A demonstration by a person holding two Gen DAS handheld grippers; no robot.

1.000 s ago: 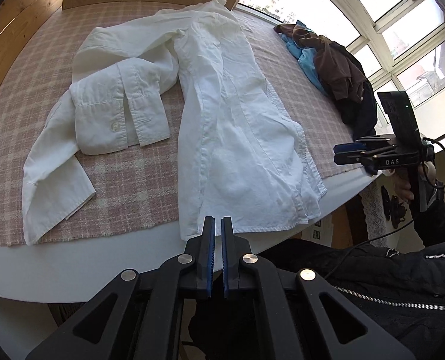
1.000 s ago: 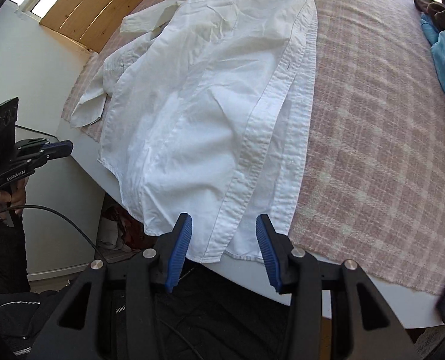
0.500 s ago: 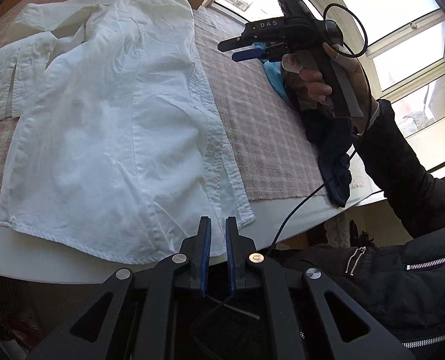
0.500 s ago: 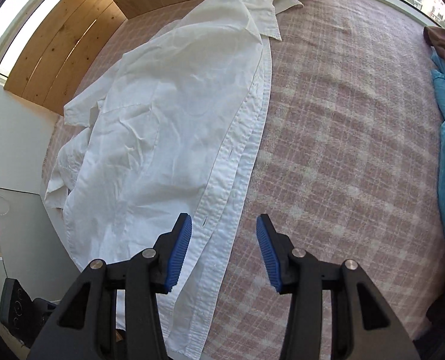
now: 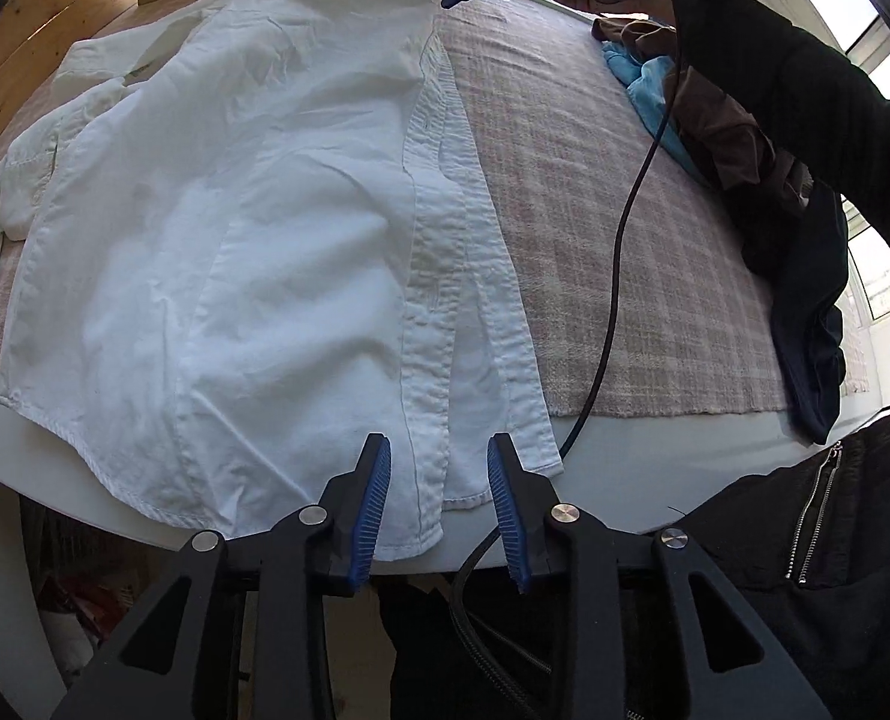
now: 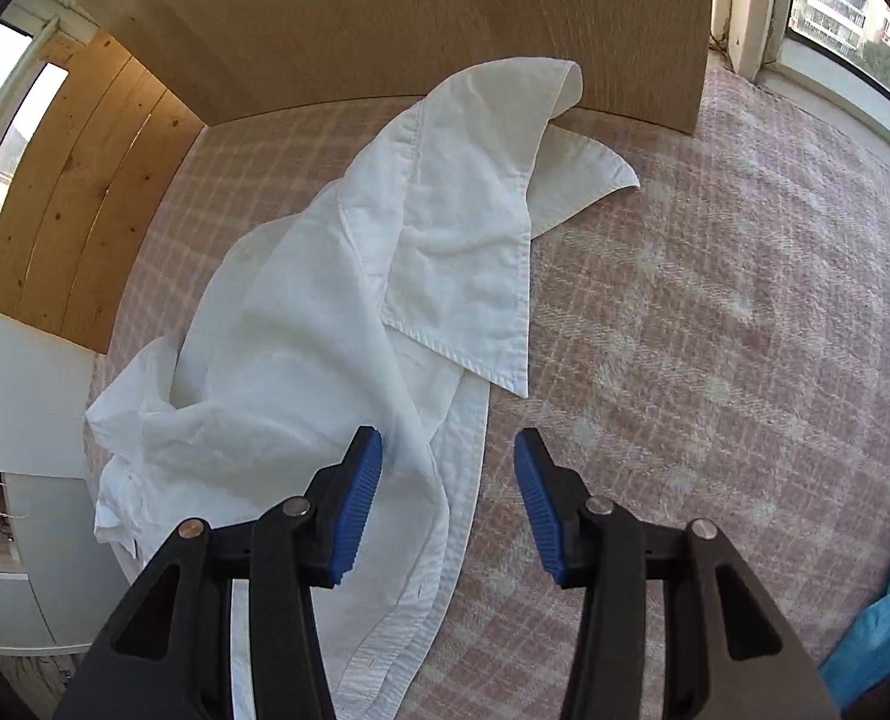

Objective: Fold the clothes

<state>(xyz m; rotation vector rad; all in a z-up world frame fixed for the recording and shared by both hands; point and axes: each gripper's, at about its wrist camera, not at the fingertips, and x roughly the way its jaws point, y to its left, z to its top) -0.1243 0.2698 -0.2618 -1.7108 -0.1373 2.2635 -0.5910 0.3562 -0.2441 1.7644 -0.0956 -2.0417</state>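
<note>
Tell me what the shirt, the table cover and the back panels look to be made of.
Shirt: thin woven cloth, likely cotton, matte white; it creases finely and has stitched hems.
Cover: thick, fuzzy woven textile, maybe wool or a blend, in a pink and cream check.
Panels: wood; the left shows knots and plank seams, the middle one a smooth, fine grain, perhaps veneer.

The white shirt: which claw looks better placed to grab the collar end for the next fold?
Probably the right claw: it hangs over the white shirt just below the collar, pads apart. The left claw, still opening, sits at the hem by the table's near edge.
</note>
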